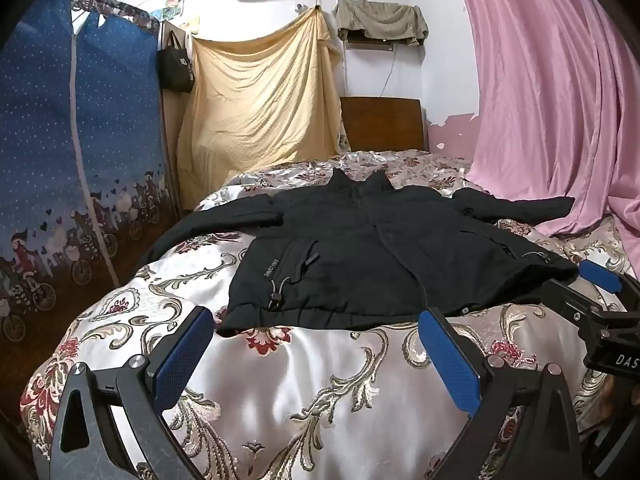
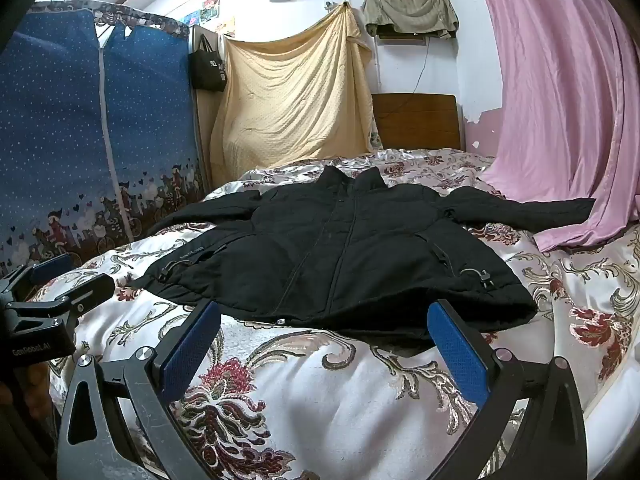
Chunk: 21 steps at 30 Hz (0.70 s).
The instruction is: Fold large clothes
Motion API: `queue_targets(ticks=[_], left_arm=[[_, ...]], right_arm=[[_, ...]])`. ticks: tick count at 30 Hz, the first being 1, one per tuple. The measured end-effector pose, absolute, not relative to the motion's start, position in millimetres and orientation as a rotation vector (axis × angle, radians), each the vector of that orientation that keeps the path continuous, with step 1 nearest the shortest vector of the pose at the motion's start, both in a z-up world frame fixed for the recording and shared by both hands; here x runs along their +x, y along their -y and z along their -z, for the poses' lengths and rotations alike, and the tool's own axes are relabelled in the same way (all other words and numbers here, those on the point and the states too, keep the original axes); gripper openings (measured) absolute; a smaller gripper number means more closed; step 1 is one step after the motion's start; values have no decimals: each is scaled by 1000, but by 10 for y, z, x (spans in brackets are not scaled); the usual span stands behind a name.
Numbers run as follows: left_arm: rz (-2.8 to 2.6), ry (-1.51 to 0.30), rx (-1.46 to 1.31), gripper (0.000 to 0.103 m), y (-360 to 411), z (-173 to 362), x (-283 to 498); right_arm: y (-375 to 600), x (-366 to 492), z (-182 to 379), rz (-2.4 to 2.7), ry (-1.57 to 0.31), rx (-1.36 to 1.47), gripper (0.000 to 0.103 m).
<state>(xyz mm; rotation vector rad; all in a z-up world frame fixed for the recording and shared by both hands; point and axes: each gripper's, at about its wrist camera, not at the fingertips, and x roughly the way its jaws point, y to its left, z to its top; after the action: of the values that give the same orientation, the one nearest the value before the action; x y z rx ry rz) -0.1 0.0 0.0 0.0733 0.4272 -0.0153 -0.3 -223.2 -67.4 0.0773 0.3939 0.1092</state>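
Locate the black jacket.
In both wrist views the jacket lies spread flat on the floral bedspread, collar toward the wooden headboard, beside the pink curtain.

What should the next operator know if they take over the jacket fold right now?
Left gripper: open, nothing between its fingers, short of the hem.
Right gripper: open, also holding nothing, near the hem.
Black jacket: spread front-up on the floral bedspread, zipped, collar toward the headboard, both sleeves stretched out sideways.
Done: jacket laid out flat; no fold visible.
Left: all folding, probably sleeves in first, then hem toward collar.
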Motion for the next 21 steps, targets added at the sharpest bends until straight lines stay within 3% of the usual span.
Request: queue_targets(ticks=[21], left_arm=[[15, -430, 75, 103, 1, 0, -1]], right_arm=[[2225, -4, 683, -109, -395, 79, 102]])
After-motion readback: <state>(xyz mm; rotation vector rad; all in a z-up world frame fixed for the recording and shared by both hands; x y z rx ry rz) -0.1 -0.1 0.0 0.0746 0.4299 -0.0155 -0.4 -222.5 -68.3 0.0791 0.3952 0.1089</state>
